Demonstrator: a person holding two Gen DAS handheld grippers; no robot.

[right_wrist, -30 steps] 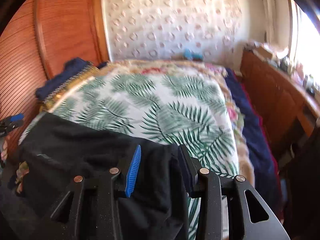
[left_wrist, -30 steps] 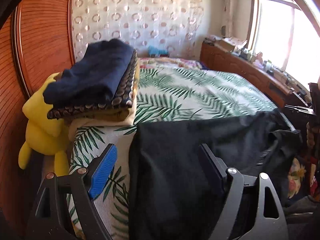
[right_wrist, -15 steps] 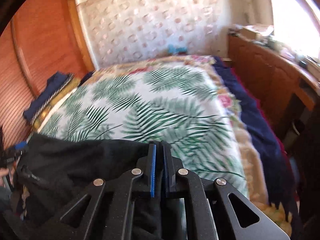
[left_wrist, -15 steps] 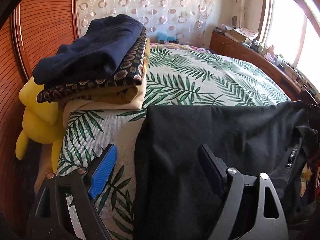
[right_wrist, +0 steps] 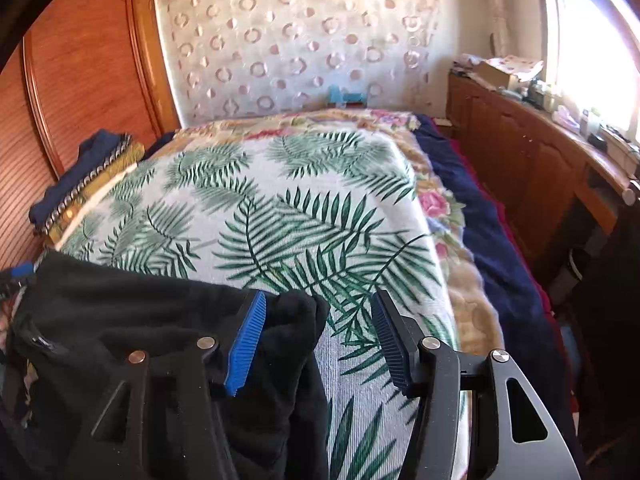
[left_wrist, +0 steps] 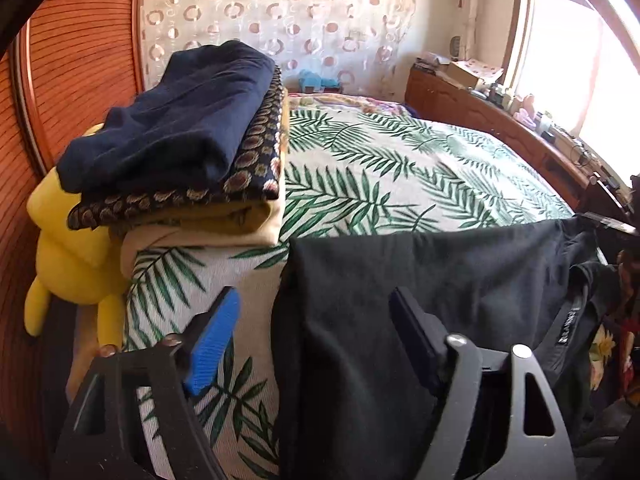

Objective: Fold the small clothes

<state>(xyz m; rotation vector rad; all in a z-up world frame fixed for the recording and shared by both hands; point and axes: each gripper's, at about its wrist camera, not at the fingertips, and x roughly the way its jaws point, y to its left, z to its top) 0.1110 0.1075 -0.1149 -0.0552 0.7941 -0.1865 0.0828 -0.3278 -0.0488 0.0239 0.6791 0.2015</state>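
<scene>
A black garment [left_wrist: 400, 288] lies spread across the near edge of the bed [left_wrist: 400, 168], on a bedspread printed with green palm fronds. Its far hem runs roughly straight across the bed, and a collar with a label shows at its right end in the left wrist view.

The left hand-held gripper [left_wrist: 316, 340] hovers over the garment's left edge. Its jaws are closing but stand well apart: the blue pad [left_wrist: 212, 344] is over the bare bedspread, the black pad over the cloth, so the garment's edge lies between them without being pinched.

The right hand-held gripper [right_wrist: 316, 344] sits at the garment's other end [right_wrist: 160, 320]. Its jaws are opening, and a bunched fold of the black fabric rests between them against the blue pad [right_wrist: 246, 344], while the dark pad [right_wrist: 392, 344] stands clear of it over the bedspread. Nothing is gripped.

On the bed's left corner, just beyond the garment, is a stack of folded clothes [left_wrist: 180, 140]: a navy piece on top, a dark piece with round motifs under it, then yellow and cream layers. A yellow plush toy [left_wrist: 64, 248] hangs beside the stack against the wooden wardrobe [left_wrist: 80, 60]. A wooden counter [right_wrist: 520, 152] cluttered with small items runs under the window along the right side.
</scene>
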